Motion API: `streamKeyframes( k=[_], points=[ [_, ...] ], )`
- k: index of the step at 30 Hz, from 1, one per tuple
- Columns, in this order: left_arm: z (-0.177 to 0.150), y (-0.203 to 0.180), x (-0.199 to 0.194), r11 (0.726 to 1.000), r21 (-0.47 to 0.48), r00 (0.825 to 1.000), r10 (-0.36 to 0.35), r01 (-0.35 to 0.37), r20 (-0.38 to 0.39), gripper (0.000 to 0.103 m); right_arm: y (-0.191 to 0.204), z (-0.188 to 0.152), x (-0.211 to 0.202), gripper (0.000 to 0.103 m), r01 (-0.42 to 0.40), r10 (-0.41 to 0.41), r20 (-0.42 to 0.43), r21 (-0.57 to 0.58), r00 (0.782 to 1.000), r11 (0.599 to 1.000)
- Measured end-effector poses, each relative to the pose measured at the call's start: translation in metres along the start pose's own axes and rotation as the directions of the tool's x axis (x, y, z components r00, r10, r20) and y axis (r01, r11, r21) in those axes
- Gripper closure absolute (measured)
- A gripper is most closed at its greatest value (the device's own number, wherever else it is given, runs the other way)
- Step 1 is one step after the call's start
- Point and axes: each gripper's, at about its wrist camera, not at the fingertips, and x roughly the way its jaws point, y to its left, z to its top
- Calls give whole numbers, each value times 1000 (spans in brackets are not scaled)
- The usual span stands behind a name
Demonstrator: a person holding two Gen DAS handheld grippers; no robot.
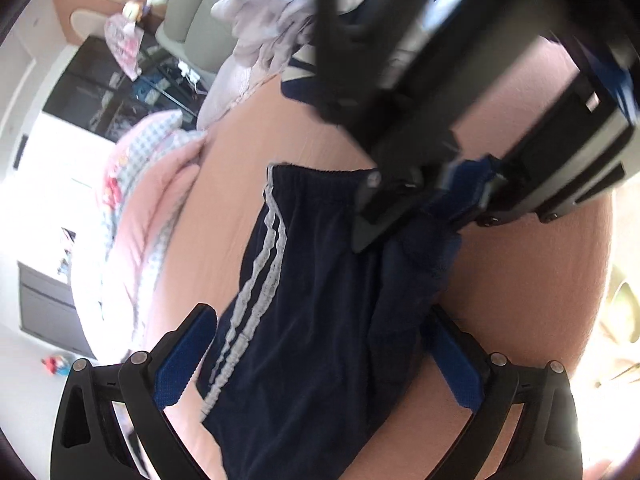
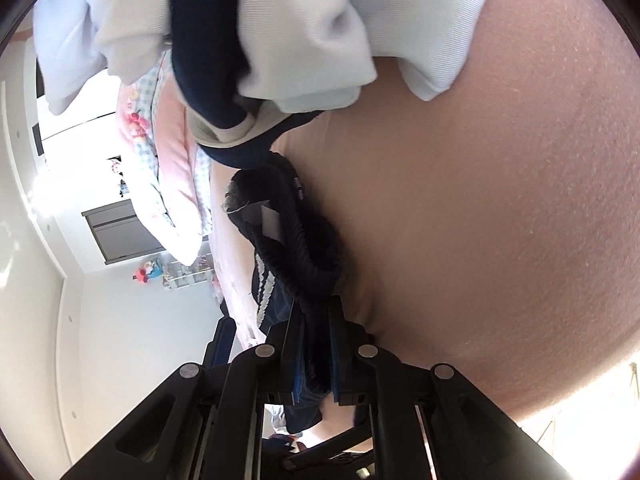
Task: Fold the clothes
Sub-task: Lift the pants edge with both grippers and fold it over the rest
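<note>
Right wrist: gripper (image 2: 316,344) clamping shorts (image 2: 296,248).

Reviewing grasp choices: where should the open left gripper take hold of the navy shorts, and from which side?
The left gripper would probably do best on the elastic waistband's free corner by the white stripes, entering from the stripe side, since the right gripper already pinches the waistband's other end of the navy shorts.

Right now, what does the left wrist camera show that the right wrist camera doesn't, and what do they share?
Only the left wrist view shows the left gripper with jaws open around the navy shorts, and the whole right gripper from outside, clamped on the waistband. Only the right wrist view shows the white tag inside the bunched waistband. Both show the shorts with white side stripes, the pink bedsheet, the white clothes and the pink checked quilt.
</note>
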Motion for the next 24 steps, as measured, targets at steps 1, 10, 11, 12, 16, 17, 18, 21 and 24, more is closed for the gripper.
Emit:
streamKeyframes(
  k=[1,10,11,12,16,17,18,21,24],
  points=[
    [3,-2,-1,1000,-3,1000,-3,2,-5,0,2,0,-2,96,10,-10,4,-15,1000,1000],
    [-36,16,4,995,-85,998,-57,60,42,7,7,-3,0,96,-7,7,-14,-27,1000,1000],
    [-40,18,9,992,-94,996,-76,81,46,12,7,-4,0,96,-7,7,-14,-28,1000,1000],
    [-49,19,13,990,-99,994,-98,103,50,25,9,-4,1,96,-5,5,-14,-36,1000,999],
    [-73,16,11,979,-116,985,-160,167,63,65,18,-7,9,95,23,-23,-4,-69,1000,997],
    [-75,15,11,977,-119,983,-170,177,65,68,22,-7,14,93,33,-33,-3,-75,999,997],
    [-76,14,10,975,-123,982,-177,184,68,71,26,-8,18,92,42,-42,-3,-80,999,996],
    [-77,19,12,952,-185,970,-233,242,71,76,17,-5,19,91,36,-38,-32,-56,999,998],
    [-84,43,23,856,-355,925,-369,375,88,77,14,-6,18,82,70,-72,-33,-59,997,996]
  ],
)
